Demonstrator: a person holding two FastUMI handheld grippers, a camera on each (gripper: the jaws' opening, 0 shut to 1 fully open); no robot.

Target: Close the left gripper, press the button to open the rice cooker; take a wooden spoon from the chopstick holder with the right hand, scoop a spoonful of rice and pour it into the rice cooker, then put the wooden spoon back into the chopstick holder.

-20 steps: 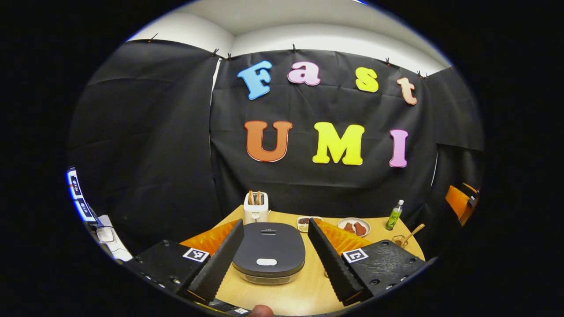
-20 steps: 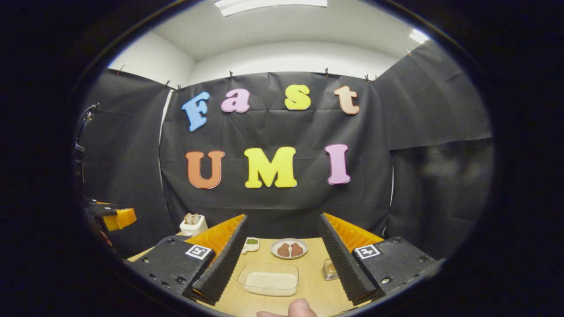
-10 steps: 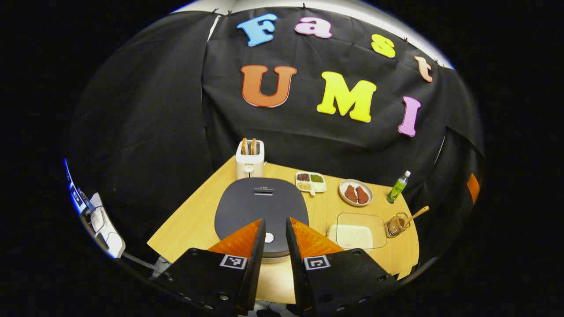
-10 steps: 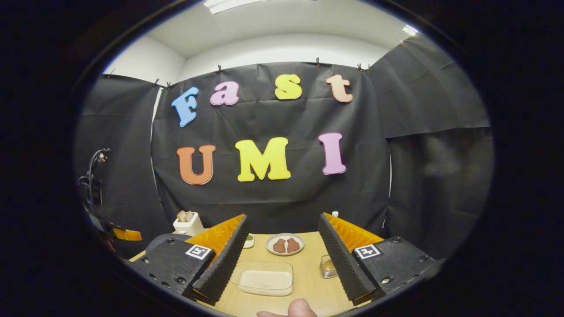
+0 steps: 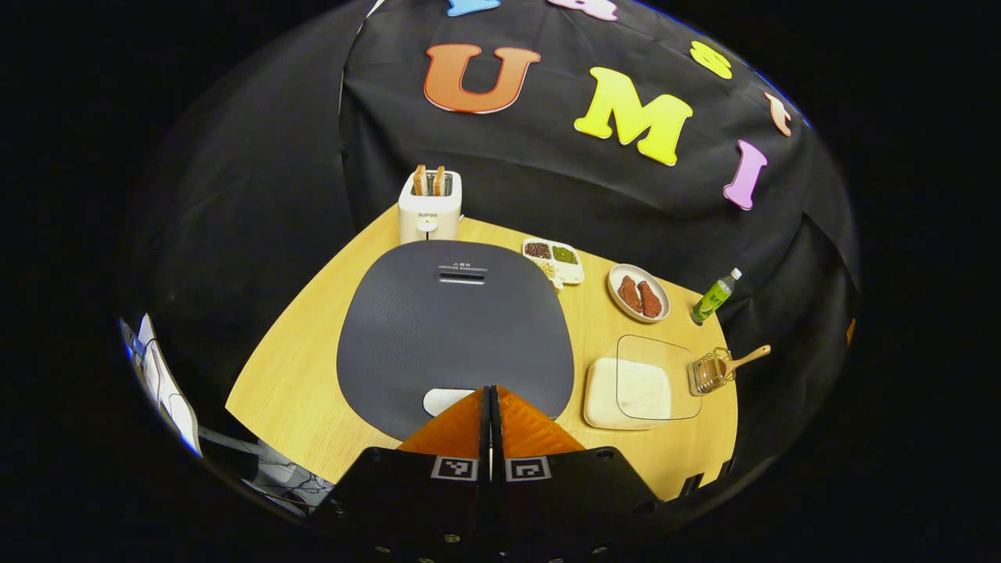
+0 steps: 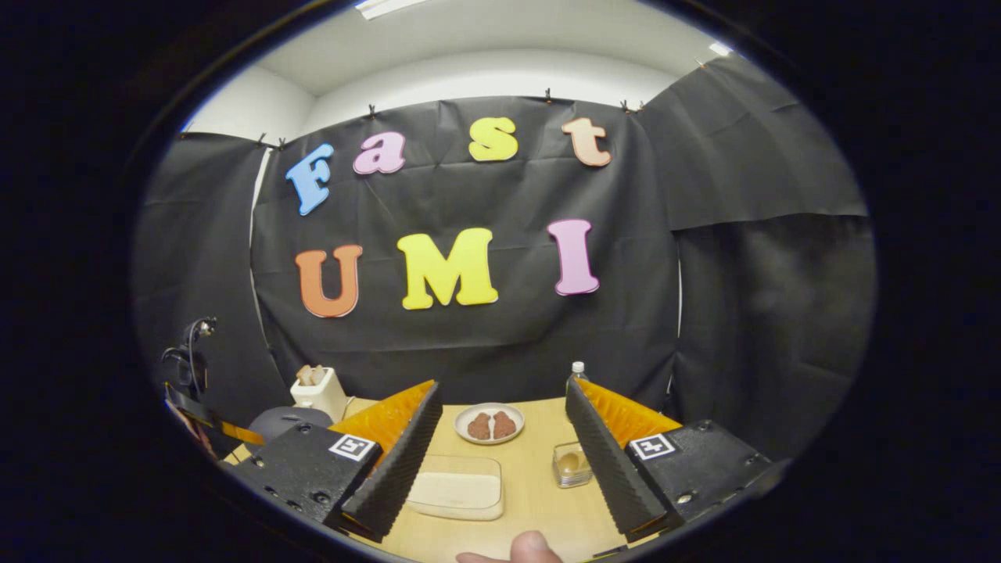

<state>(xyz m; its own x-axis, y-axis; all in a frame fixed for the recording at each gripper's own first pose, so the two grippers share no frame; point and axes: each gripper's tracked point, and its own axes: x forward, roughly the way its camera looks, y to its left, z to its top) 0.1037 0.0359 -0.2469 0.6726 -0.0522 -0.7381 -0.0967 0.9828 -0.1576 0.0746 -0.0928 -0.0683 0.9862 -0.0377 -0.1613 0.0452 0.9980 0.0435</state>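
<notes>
The dark grey rice cooker (image 5: 457, 320) sits shut on the wooden table, with its white button (image 5: 444, 400) at the near edge of the lid. My left gripper (image 5: 490, 400) is shut with nothing in it, its tips just above and right of the button. A wooden spoon (image 5: 747, 359) leans in the chopstick holder (image 5: 708, 372) at the right. The clear rice container (image 5: 641, 385) lies between holder and cooker. My right gripper (image 6: 500, 438) hangs open over the rice container (image 6: 456, 493), with the chopstick holder (image 6: 571, 464) by its right finger.
A white toaster (image 5: 429, 205) with bread stands behind the cooker. A divided dish of beans (image 5: 554, 258), a plate of meat (image 5: 639, 292) and a green bottle (image 5: 715, 295) line the back of the table (image 5: 297, 375). A fingertip (image 6: 532, 546) shows at the bottom of the right gripper view.
My left gripper has gone from open to shut, while rising and tilting down over the cooker's front. The right gripper has drifted slightly and stays open.
</notes>
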